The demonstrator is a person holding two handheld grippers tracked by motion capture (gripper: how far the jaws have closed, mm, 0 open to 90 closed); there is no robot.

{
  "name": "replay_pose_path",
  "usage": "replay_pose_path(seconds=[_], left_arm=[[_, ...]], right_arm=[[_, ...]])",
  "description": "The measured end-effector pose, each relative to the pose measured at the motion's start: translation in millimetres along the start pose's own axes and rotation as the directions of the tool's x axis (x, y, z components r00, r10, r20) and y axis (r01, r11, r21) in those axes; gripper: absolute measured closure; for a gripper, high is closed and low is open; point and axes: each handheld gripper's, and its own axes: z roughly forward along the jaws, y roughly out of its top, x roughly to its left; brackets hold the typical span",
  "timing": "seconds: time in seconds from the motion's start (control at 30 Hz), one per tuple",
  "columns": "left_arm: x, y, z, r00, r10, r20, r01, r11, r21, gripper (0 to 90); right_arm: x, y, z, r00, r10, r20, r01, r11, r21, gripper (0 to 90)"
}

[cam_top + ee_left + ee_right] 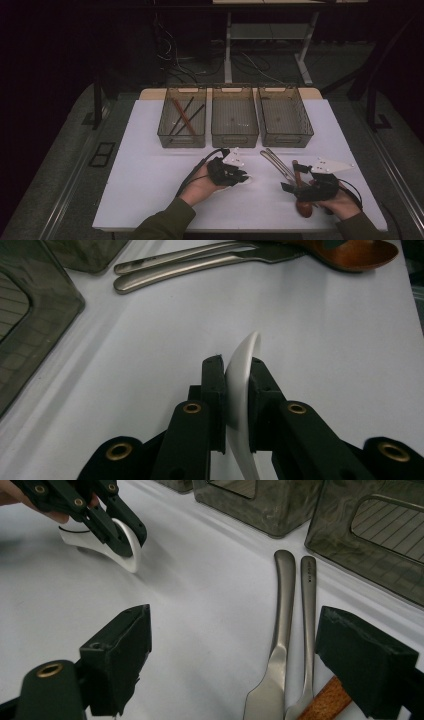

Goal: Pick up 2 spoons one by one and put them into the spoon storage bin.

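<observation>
Clamping the curved white plastic spoon (243,385) just in front of the three smoky translucent bins (235,117), the left gripper (235,371) is mid-sort and next needs a lift toward them, while the right gripper (235,650) hangs open over two steel utensils (290,630).

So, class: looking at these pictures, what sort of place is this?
Probably a lab or workshop set up for a cutlery-sorting exercise: a white-topped table, three grey bins in a row, loose cutlery, with desk legs and trailing cables on the floor behind.
</observation>
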Motion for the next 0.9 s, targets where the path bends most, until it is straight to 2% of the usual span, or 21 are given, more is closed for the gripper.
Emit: replay_pose_path(seconds=[0.3, 0.6, 0.9], left_arm=[[6.1, 2.7, -9.1, 0.9998, -0.015, -0.010, 0.014, 0.9998, -0.012, 80.7], [19.9, 12.5, -24.0, 0.9985, -0.015, -0.052, 0.012, 0.9988, -0.048, 80.7], [38.9, 33.1, -37.7, 0.9967, 0.001, -0.081, -0.007, 0.9970, -0.077, 80.7]], right_arm=[[0.0, 0.1, -0.2, 1.0000, 0.002, 0.000, -0.002, 1.0000, 0.000, 14.8], [-0.3, 0.1, -0.9, 1.0000, 0.001, 0.005, -0.001, 1.0000, -0.002, 14.8], [-0.8, 0.2, -1.0, 0.9999, 0.004, 0.010, -0.004, 1.0000, -0.005, 14.8]])
